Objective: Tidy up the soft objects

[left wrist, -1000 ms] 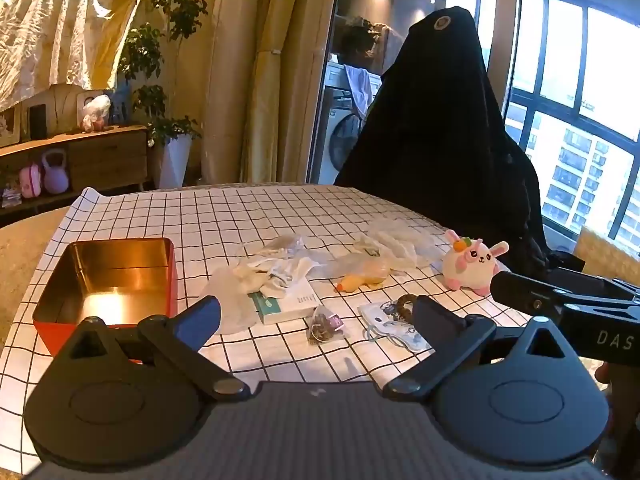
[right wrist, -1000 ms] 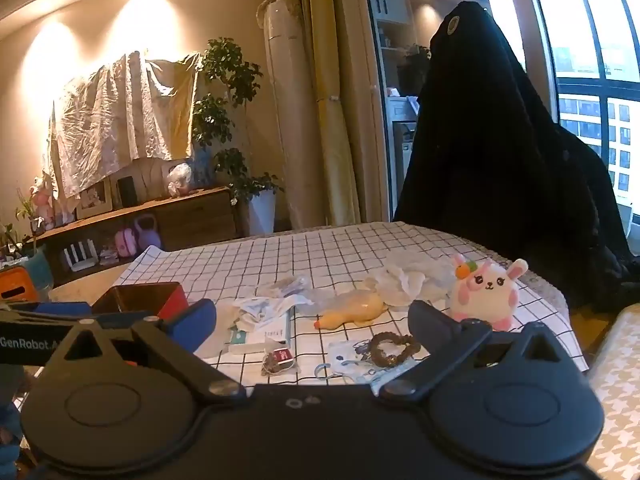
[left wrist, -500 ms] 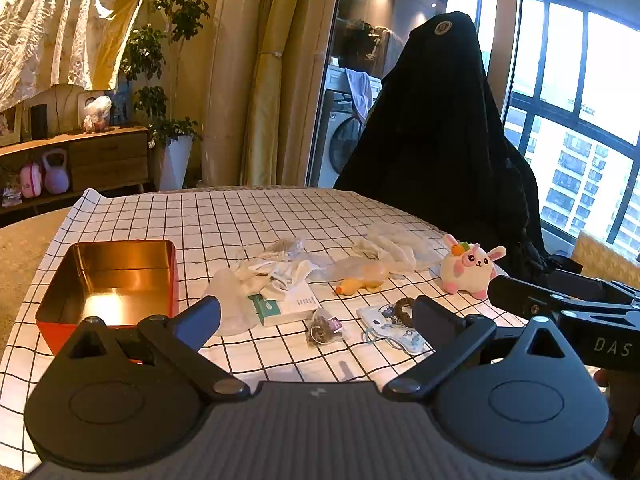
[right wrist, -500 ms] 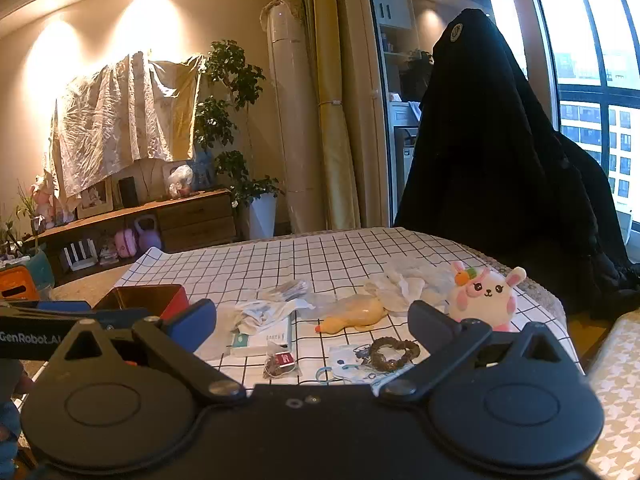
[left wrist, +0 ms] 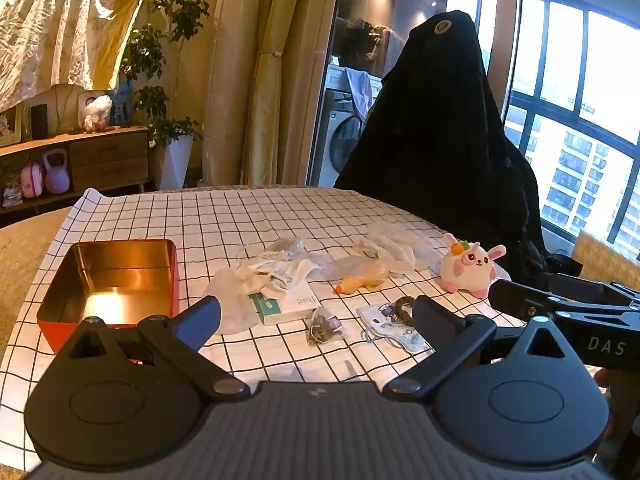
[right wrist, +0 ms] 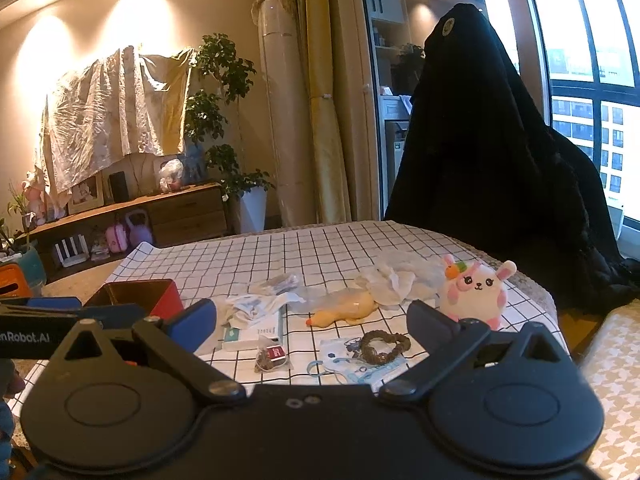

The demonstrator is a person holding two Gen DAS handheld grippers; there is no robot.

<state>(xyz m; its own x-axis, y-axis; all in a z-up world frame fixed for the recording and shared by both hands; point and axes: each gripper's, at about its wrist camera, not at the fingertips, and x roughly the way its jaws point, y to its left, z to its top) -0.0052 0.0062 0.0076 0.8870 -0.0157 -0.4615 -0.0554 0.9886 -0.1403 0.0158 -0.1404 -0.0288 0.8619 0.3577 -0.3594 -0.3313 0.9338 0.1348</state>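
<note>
My left gripper and right gripper both gape wide, holding nothing. The plush bunny sits right of the yellow duck. Only my left view looks into the red tin, whose inside is bare.

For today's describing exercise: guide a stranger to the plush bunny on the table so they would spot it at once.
Start at the checked tablecloth and go to its right end, in front of the tall shape draped in black cloth. There sits the plush bunny, beyond the brown bead bracelet. It is the only round, white-and-pink toy with ears and a face; the yellow duck beside it lies flat.
</note>
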